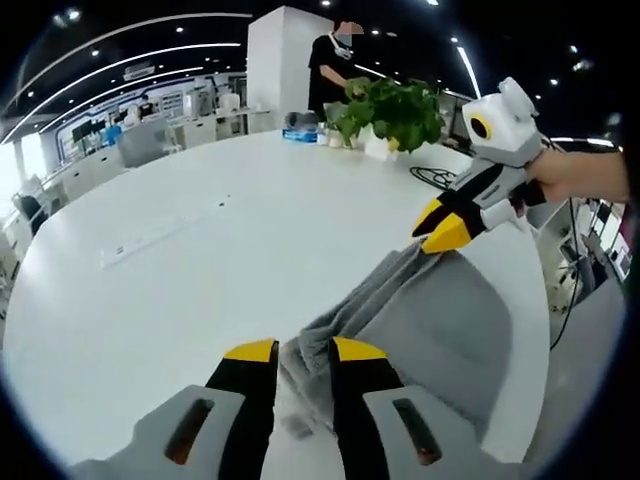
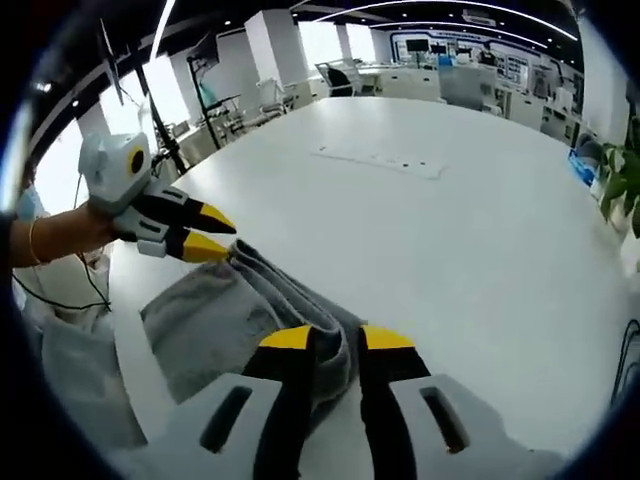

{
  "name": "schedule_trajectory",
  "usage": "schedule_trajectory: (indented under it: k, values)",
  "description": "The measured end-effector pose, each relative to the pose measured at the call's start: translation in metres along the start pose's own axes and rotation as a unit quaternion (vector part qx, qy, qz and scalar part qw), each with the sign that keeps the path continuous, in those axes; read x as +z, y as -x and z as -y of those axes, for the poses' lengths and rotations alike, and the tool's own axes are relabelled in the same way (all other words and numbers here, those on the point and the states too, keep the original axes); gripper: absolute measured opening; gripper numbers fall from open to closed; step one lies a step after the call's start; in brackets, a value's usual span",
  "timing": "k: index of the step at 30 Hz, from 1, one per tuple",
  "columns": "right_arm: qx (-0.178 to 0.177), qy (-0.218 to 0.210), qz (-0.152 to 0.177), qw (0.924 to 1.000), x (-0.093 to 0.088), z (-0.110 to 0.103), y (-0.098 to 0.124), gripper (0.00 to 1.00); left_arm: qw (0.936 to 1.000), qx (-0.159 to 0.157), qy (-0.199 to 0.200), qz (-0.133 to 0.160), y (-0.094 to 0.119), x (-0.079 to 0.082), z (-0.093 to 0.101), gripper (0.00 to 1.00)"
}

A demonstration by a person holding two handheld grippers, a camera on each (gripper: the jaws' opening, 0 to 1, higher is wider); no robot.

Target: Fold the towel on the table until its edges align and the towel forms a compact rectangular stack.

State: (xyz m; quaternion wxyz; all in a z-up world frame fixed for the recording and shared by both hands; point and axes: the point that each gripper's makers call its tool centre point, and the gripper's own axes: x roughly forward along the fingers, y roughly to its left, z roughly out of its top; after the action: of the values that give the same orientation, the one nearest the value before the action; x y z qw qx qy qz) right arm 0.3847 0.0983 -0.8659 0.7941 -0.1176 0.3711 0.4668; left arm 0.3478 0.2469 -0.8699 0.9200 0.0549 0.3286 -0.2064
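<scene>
White bench [image 1: 200, 250] carries a grey towel [image 1: 430, 330]; left claw [image 1: 303, 352] and right claw [image 2: 335, 340] each pinch its bunched edge, mid-fold. Next, I'd say: lay that edge over evenly.

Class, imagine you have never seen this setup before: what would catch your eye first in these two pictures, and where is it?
First, the grey towel, gathered into a raised ridge on the big white table and pinched at its two ends by the yellow-tipped left gripper and right gripper. Next, the leafy green plant at the table's far edge in the left gripper view, with a person in black behind it.
</scene>
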Motion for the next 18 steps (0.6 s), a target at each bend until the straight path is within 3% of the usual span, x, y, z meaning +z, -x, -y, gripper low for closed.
schedule_trajectory:
  k: [18]
  values:
    - [-0.005, 0.009, 0.012, 0.9999, 0.001, -0.004, 0.016, 0.22, 0.9999, 0.008, 0.005, 0.011, 0.024, -0.003, 0.003, 0.25]
